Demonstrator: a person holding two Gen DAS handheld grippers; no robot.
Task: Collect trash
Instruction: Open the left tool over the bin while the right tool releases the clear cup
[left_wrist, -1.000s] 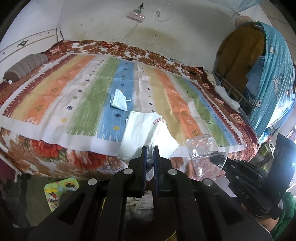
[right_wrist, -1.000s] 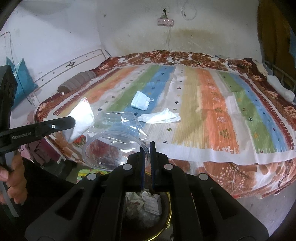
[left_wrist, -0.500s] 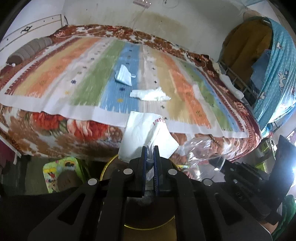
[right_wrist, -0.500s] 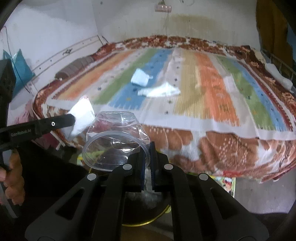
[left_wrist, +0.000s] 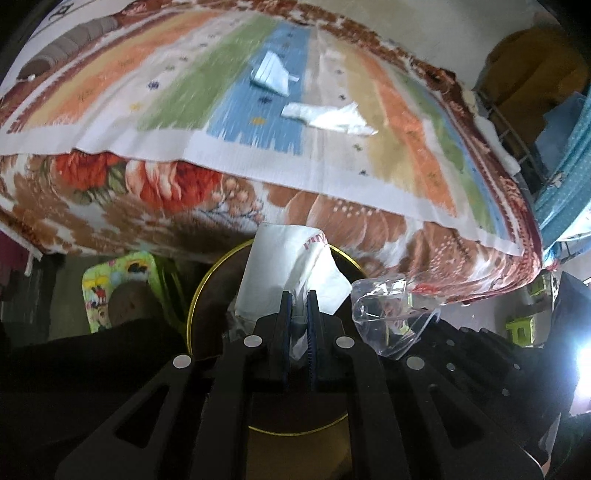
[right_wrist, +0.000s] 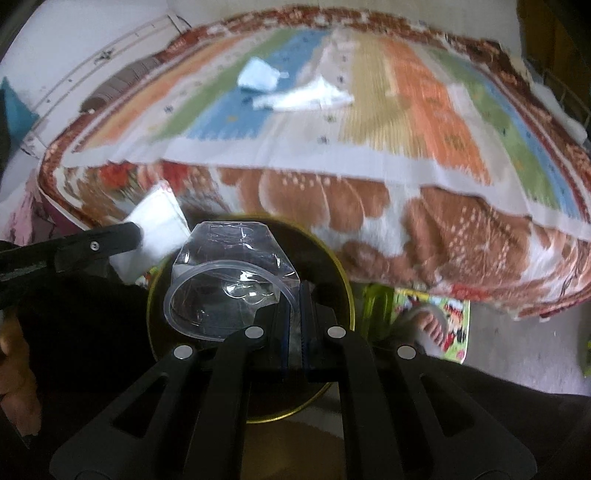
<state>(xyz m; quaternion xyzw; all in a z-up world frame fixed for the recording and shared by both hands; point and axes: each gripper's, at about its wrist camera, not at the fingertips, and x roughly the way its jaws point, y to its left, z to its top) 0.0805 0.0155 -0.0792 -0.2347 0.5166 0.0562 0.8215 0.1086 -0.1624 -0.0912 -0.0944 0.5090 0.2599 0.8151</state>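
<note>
My left gripper (left_wrist: 298, 295) is shut on a white paper napkin (left_wrist: 284, 269) with red print, held over the dark, gold-rimmed bin (left_wrist: 192, 314) beside the bed. My right gripper (right_wrist: 294, 288) is shut on the rim of a crushed clear plastic cup (right_wrist: 229, 273), also above the bin (right_wrist: 343, 280). In the right wrist view the napkin (right_wrist: 159, 225) hangs at the left gripper's tip, left of the cup. In the left wrist view the cup (left_wrist: 384, 310) sits to the right. On the striped bedspread lie a pale blue face mask (left_wrist: 271, 74) and a crumpled white tissue (left_wrist: 332, 118).
The bed (right_wrist: 369, 206) with a floral blanket fills the upper half of both views. A green cartoon-print mat (left_wrist: 122, 284) lies on the floor by the bin, with a bare foot (right_wrist: 428, 325) on it. Blue cloth (left_wrist: 569, 177) hangs at the right.
Both grippers have come down from over the bed and tipped downward, bringing the napkin and the cup above the bin. The bed has slid up in both views.
</note>
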